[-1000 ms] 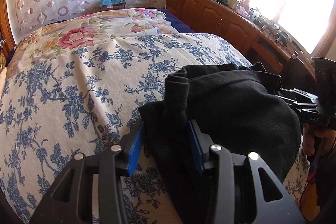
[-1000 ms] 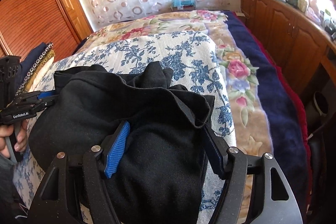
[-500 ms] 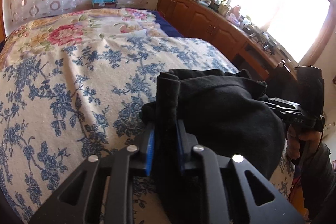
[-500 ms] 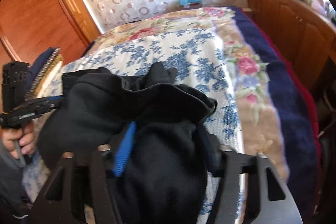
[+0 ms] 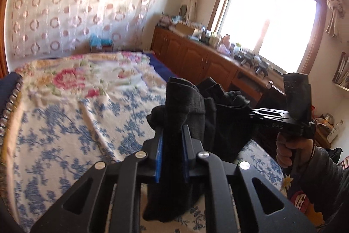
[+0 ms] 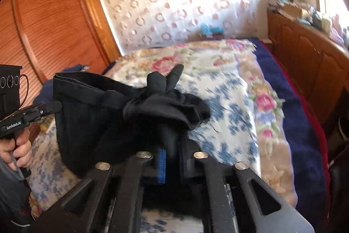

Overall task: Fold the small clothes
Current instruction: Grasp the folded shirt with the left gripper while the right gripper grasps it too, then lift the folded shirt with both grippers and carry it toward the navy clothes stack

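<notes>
A black garment (image 5: 226,121) hangs between my two grippers, lifted above the bed (image 5: 76,115). My left gripper (image 5: 172,137) is shut on one edge of the black garment; the cloth stands up between its blue pads. My right gripper (image 6: 172,141) is shut on the other edge of the black garment (image 6: 98,119), which bunches over its fingers. Each gripper shows in the other's view: the right one (image 5: 283,119) at the garment's right, the left one (image 6: 28,113) at its left. The garment's lower part is hidden behind the grippers.
The bed has a blue-flowered white cover (image 6: 229,106) with a rose-patterned blanket (image 5: 69,78) farther back. A wooden cabinet (image 5: 196,58) with clutter runs along the right under the window. A wooden wardrobe (image 6: 43,21) stands on the left. A curtain (image 5: 76,3) covers the far wall.
Both grippers closed on the garment's edges and lifted it off the bed. The right gripper went from open to shut; the garment now hangs stretched between them.
</notes>
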